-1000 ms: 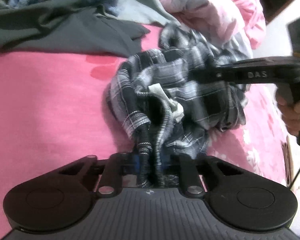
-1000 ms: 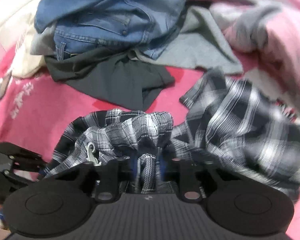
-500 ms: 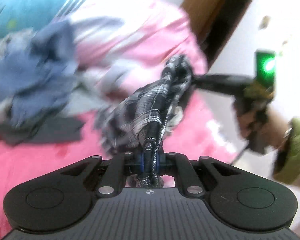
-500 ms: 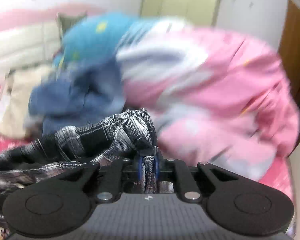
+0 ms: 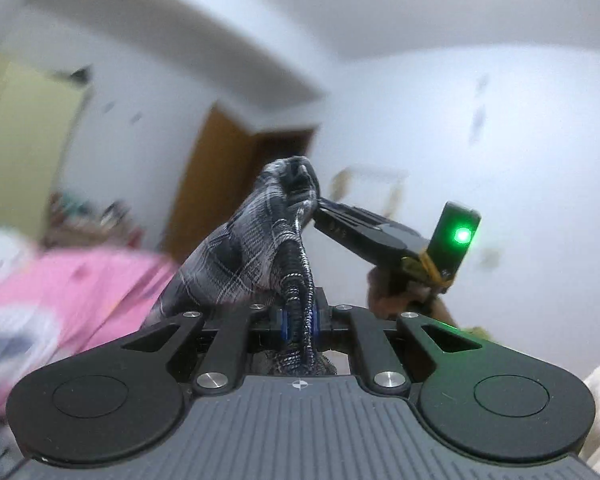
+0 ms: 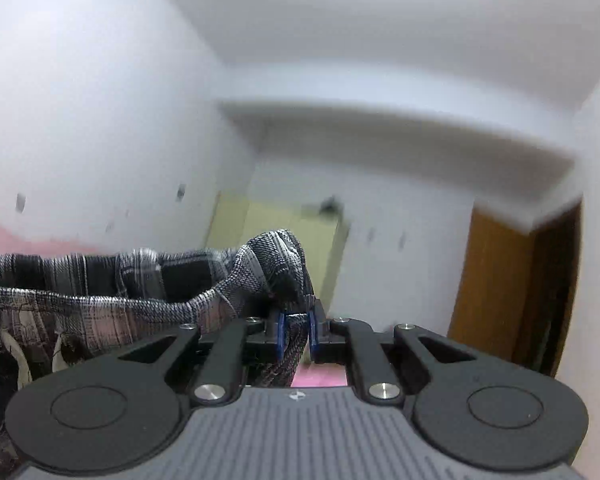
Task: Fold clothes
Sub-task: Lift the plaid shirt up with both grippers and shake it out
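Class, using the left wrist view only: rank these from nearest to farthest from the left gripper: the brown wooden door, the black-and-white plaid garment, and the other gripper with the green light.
1. Black-and-white plaid garment: clamped in the left gripper, centre.
2. Right gripper with the green light: right of centre, holding the garment's far end.
3. Brown wooden door: background, against the white wall.

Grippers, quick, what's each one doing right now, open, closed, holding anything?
Left gripper: closed on the plaid garment.
Right gripper: closed on the same plaid garment.

place: home bedroom | cues: pink bedding [image 5: 60, 280], wooden door [image 6: 496, 276], pale yellow wardrobe [image 5: 16, 152], white walls
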The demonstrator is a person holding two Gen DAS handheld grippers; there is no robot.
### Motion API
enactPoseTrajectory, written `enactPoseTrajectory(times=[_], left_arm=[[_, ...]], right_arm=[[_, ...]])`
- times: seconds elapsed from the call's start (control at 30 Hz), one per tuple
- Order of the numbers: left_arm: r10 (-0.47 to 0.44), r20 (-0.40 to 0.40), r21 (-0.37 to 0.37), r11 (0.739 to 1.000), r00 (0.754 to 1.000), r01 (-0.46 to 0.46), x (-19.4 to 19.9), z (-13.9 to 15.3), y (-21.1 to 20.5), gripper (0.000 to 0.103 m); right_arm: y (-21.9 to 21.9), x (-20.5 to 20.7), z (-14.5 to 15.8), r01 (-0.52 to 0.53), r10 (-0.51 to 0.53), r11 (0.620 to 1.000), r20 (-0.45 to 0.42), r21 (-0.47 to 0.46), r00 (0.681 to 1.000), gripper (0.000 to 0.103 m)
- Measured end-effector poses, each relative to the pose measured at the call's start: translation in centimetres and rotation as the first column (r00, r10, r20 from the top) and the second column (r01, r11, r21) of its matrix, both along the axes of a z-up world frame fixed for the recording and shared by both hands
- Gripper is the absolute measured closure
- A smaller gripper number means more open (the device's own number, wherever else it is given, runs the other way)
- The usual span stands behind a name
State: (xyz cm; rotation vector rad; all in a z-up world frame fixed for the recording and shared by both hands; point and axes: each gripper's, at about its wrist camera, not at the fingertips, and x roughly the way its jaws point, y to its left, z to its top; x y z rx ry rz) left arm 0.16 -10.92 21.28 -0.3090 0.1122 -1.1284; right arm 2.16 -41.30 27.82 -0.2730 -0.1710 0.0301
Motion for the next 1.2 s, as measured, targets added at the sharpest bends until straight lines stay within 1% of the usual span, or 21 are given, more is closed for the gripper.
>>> enactPoseTrajectory(times=[0.03,0.13,0.23,0.33,0.4,0.43,0.53,0.6,0.67,0.73,0.77,0.8,0.87,0.9,0.93,0.97,1.0,1.1,1.17,1.2], left_arm=[[-0.028,0.02,-0.035,0.999,0.999,0.029,-0.4,1.6,-0.2,0.095],[-0.074,0.093,-0.122,0.989,0.993,0.085,-1.6,4.5,-0.5,0.095],[-0.103,0.164,-0.2,0.97,0.981,0.135,-2.6,6.8,-1.0,0.095],[-0.103,0.188,-0.239,0.96,0.977,0.147,-3.2,7.4,-1.1,0.095],[-0.099,0.186,-0.251,0.957,0.978,0.144,-3.3,7.1,-1.2,0.095],[-0.092,0.176,-0.247,0.96,0.98,0.134,-3.2,6.4,-1.3,0.095],[-0.068,0.124,-0.218,0.971,0.99,0.094,-2.5,3.6,-1.7,0.095],[-0.045,0.054,-0.189,0.98,0.998,0.054,-1.6,0.9,-1.8,0.095],[-0.017,-0.024,-0.157,0.988,1.0,0.013,-0.8,-1.9,-1.6,0.095],[0.026,-0.112,-0.116,0.992,0.993,-0.039,-0.2,-4.8,-1.3,0.095],[0.053,-0.157,-0.09,0.994,0.986,-0.068,0.2,-6.9,-1.1,0.095],[0.079,-0.193,-0.067,0.993,0.978,-0.094,0.6,-8.1,-0.7,0.095],[0.142,-0.267,-0.013,0.988,0.953,-0.151,1.2,-11.8,0.2,0.095],[0.179,-0.301,0.011,0.983,0.936,-0.185,1.3,-13.8,1.2,0.095],[0.216,-0.334,0.035,0.976,0.917,-0.217,1.4,-15.8,2.1,0.095],[0.242,-0.366,0.047,0.969,0.899,-0.242,1.4,-17.1,3.2,0.095],[0.275,-0.395,0.061,0.96,0.876,-0.274,1.4,-19.0,4.1,0.095],[0.36,-0.461,0.097,0.929,0.811,-0.357,1.8,-22.0,7.4,0.095],[0.413,-0.501,0.124,0.904,0.761,-0.41,2.1,-23.9,9.7,0.095],[0.43,-0.516,0.129,0.894,0.741,-0.429,1.7,-22.7,11.5,0.095]], right_arm=[[-0.4,-1.1,2.4,0.003,-0.002,1.0,0.043,-0.027,0.999,0.092],[-0.9,-4.1,8.8,0.009,0.004,0.996,0.153,-0.086,0.988,0.092],[-1.2,-6.4,13.7,0.015,0.018,0.991,0.237,-0.136,0.971,0.091],[-1.2,-7.3,16.7,0.004,0.043,0.985,0.272,-0.17,0.961,0.091],[-0.9,-6.9,17.1,0.004,0.051,0.98,0.274,-0.197,0.96,0.091],[-0.8,-6.4,16.9,0.001,0.056,0.979,0.272,-0.204,0.961,0.091],[-0.8,-3.9,14.7,-0.037,0.083,0.98,0.229,-0.198,0.97,0.091],[-0.8,-1.8,12.1,-0.067,0.103,0.98,0.188,-0.188,0.977,0.091],[-0.6,0.5,8.9,-0.108,0.131,0.981,0.136,-0.162,0.982,0.091],[-0.3,2.7,5.2,-0.147,0.158,0.981,0.08,-0.129,0.984,0.091],[0.1,3.8,3.2,-0.163,0.17,0.98,0.053,-0.114,0.984,0.091],[0.6,4.8,1.2,-0.179,0.183,0.978,0.027,-0.103,0.983,0.091],[1.9,6.5,-2.9,-0.217,0.216,0.974,-0.028,-0.07,0.976,0.091],[2.8,7.3,-4.9,-0.238,0.235,0.97,-0.059,-0.054,0.97,0.091],[3.7,8.2,-6.9,-0.258,0.254,0.965,-0.09,-0.038,0.963,0.091],[4.6,9.0,-8.9,-0.277,0.273,0.961,-0.12,-0.022,0.955,0.091],[5.8,9.8,-10.5,-0.294,0.289,0.956,-0.147,-0.015,0.946,0.091],[10.1,12.3,-14.9,-0.357,0.351,0.934,-0.24,0.018,0.905,0.091],[13.4,14.4,-17.7,-0.404,0.398,0.913,-0.314,0.048,0.862,0.091],[14.8,15.0,-18.9,-0.423,0.415,0.905,-0.343,0.054,0.843,0.091]])
